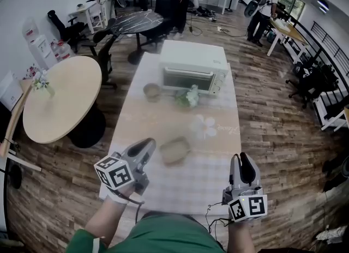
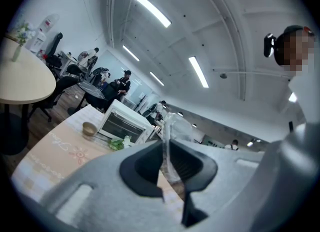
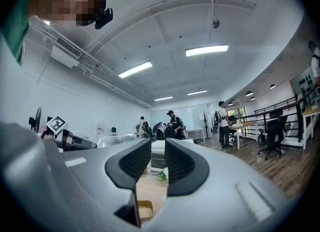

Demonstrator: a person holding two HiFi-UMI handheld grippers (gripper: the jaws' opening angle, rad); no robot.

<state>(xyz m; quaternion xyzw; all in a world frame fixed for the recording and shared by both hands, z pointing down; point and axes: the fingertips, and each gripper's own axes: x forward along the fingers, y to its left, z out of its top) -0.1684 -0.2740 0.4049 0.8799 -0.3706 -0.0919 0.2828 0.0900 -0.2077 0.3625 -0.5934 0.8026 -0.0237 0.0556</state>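
**Left gripper pinches a clear lid above an empty tray**

The left gripper (image 2: 167, 152) has its jaws closed on the thin edge of a clear lid (image 2: 173, 126). The lid stands up past the jaw tips, and an edge pinch leaves its whole face free. From the right gripper view it reads as a shallow clear plastic shell (image 3: 117, 138), though whether it is a lid or a box I cannot tell for sure.

The right gripper (image 3: 157, 162) has its jaws a narrow slit apart with nothing between them. It hangs over the table's (image 1: 180, 189) near edge, well to the right of the left one.

The brown tray (image 1: 174, 150) lies just ahead of the left gripper's tips, and its inside looks bare (image 3: 145, 209). Further ahead are a bowl (image 1: 152, 90), whose contents are too small to tell, and an oven (image 1: 193, 66) with its door shut.
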